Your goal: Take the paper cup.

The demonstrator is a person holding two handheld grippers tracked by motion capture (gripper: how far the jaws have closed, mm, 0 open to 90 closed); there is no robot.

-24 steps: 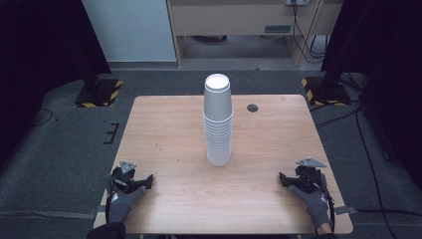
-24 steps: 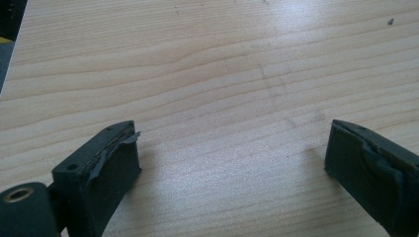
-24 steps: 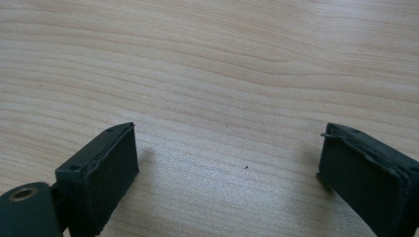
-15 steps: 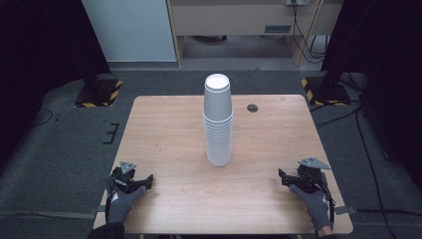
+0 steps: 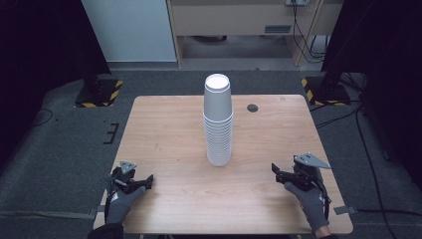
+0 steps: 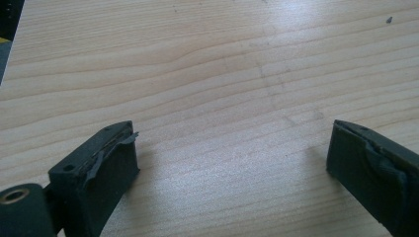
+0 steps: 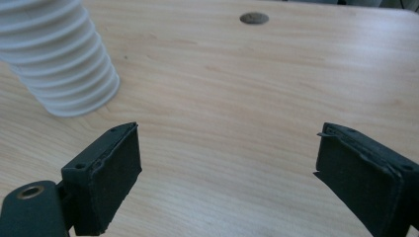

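Note:
A tall stack of white paper cups (image 5: 218, 122) stands upside down in the middle of the wooden table (image 5: 169, 129). My left gripper (image 5: 141, 180) rests at the table's near left corner, held by a gloved hand, open with nothing between its jaws (image 6: 232, 163). My right gripper (image 5: 277, 172) sits at the near right, also open and empty (image 7: 227, 173). In the right gripper view the base of the cup stack (image 7: 64, 64) is at the upper left, well apart from the jaws.
A small dark round disc (image 5: 253, 107) is set in the table's far right part, seen too in the right gripper view (image 7: 254, 18). Dark floor, black stands with yellow-black striped bases (image 5: 99, 92) and cables surround the table.

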